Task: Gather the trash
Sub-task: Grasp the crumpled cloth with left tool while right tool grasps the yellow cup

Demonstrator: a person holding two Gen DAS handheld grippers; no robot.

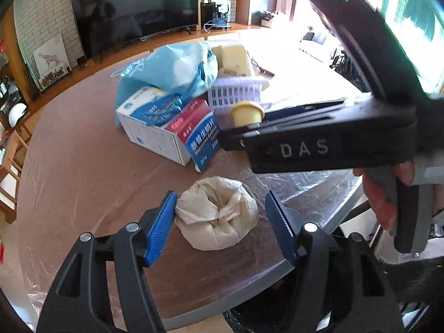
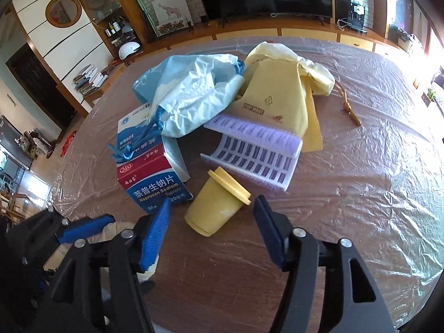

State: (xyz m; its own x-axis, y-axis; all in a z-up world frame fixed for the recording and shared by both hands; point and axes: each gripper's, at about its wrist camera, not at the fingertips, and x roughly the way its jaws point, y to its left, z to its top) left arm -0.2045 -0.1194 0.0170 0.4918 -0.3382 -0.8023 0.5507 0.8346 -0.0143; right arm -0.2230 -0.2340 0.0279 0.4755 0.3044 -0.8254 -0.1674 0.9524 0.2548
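Note:
A crumpled beige paper wad [image 1: 219,212] lies on the brown table between the open blue pads of my left gripper [image 1: 220,220]. A small yellow cup [image 2: 215,204] lies on its side between the open pads of my right gripper [image 2: 211,227], not gripped. The cup [image 1: 246,112] also shows in the left wrist view past the right gripper's body [image 1: 319,149]. Behind lie a red-and-blue medicine box [image 2: 149,183], a white-and-blue box [image 1: 144,130], a blue plastic bag [image 2: 194,94], a yellow paper bag [image 2: 277,94] and a lilac plastic basket [image 2: 255,149].
The round table [image 2: 347,208] is covered with wrinkled clear plastic film. A dark bin opening [image 1: 266,302] sits below the table's near edge. A TV [image 1: 136,14] and shelves stand behind. A brown cord [image 2: 351,108] lies at the far right.

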